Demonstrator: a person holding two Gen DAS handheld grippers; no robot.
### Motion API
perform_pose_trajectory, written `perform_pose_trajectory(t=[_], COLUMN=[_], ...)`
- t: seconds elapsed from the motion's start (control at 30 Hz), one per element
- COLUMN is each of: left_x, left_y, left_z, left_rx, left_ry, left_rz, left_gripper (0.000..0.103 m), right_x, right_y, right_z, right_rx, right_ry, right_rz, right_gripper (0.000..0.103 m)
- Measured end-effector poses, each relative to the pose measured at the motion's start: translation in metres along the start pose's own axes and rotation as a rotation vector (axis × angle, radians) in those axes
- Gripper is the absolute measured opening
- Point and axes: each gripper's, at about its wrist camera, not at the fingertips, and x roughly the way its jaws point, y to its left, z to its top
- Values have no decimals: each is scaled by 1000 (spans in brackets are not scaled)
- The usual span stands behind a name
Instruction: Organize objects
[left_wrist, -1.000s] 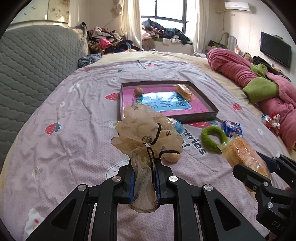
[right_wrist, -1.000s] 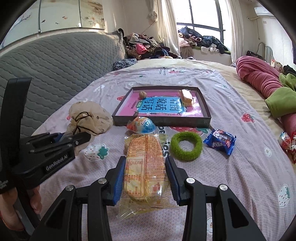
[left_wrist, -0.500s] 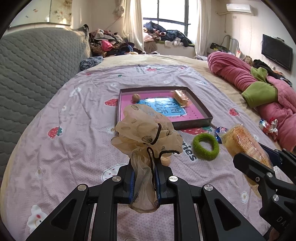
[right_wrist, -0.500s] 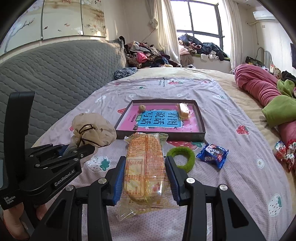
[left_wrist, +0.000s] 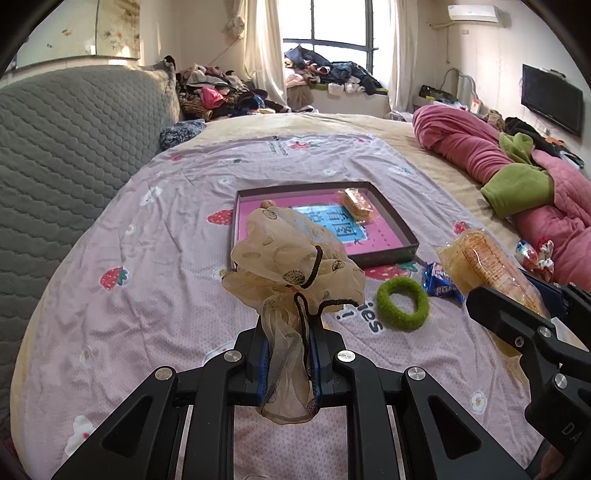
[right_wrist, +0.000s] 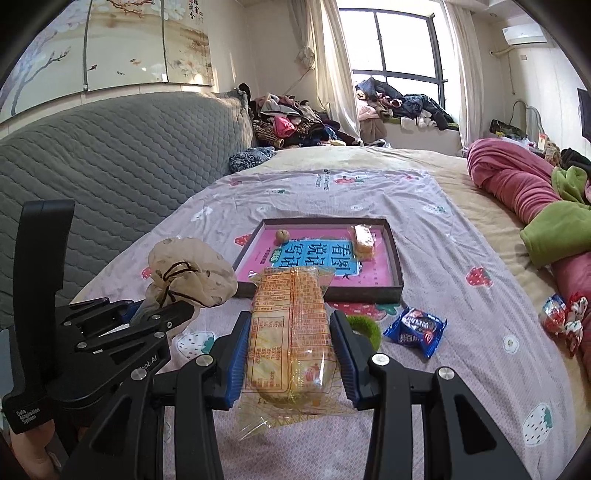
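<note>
Both grippers hovered short of the shallow box (right_wrist: 364, 291), left gripper (left_wrist: 288, 363) clamping a beige scrunchie (left_wrist: 291, 273), right gripper (right_wrist: 291, 360) squeezing a wrapped cake (right_wrist: 290, 325); next, probably, carrying them forward into it.

One tray (right_wrist: 395, 254), two hair ties (left_wrist: 295, 273) (left_wrist: 402, 304), three snack packets (right_wrist: 291, 332) (right_wrist: 415, 326) (right_wrist: 364, 240).

Both grippers are black, with silver screws and blue pads (right_wrist: 236, 360). The left gripper (right_wrist: 162, 314) bears white lettering; skin shows beneath.
</note>
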Motion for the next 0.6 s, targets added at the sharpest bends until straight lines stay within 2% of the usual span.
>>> perform_pose_trajectory(t=[0.6], left_x=[9], left_y=[-2], left_z=[21], left_rx=[-7], left_ry=[3], left_rz=[9], left_gripper=[18], right_x=[5], right_y=[-14], right_z=[30], right_rx=[-15], right_ry=[-28], right_rz=[-12], right_gripper=[43])
